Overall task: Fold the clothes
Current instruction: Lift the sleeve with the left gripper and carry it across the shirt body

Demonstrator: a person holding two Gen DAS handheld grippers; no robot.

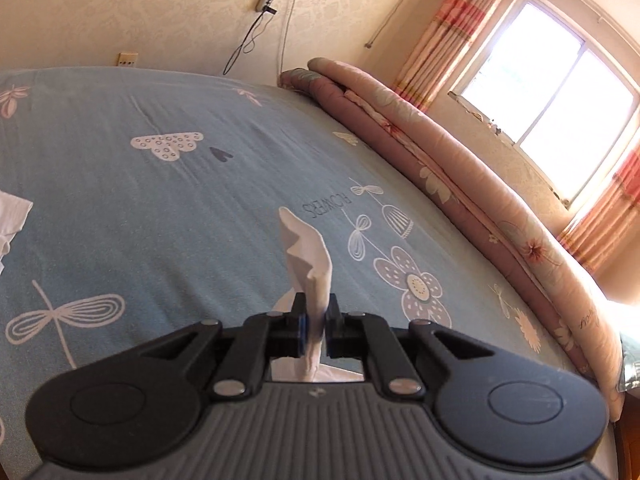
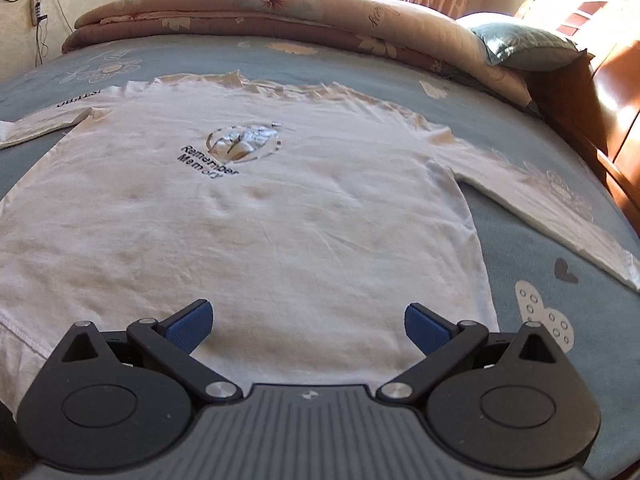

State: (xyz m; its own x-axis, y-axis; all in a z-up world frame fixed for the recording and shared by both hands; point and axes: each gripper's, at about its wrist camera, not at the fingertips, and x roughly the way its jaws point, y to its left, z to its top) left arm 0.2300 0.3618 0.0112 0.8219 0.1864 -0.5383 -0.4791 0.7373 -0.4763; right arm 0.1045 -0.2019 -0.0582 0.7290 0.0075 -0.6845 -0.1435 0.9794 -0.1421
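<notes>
A white long-sleeved shirt (image 2: 256, 216) with a "Remember Memory" print lies flat on the blue bedsheet (image 2: 532, 240), front up, sleeves spread to both sides. My right gripper (image 2: 308, 326) is open and empty, hovering over the shirt's lower hem. In the left wrist view, my left gripper (image 1: 316, 332) is shut on a bunched piece of the white shirt fabric (image 1: 308, 256), which sticks up between the pads above the bedsheet (image 1: 160, 208). More white fabric (image 1: 12, 216) shows at the far left edge.
A rolled floral quilt (image 2: 280, 16) lies along the far side of the bed, also in the left wrist view (image 1: 460, 176). A blue pillow (image 2: 524, 48) and wooden headboard (image 2: 616, 112) are at right. A window with striped curtains (image 1: 540, 76) is behind.
</notes>
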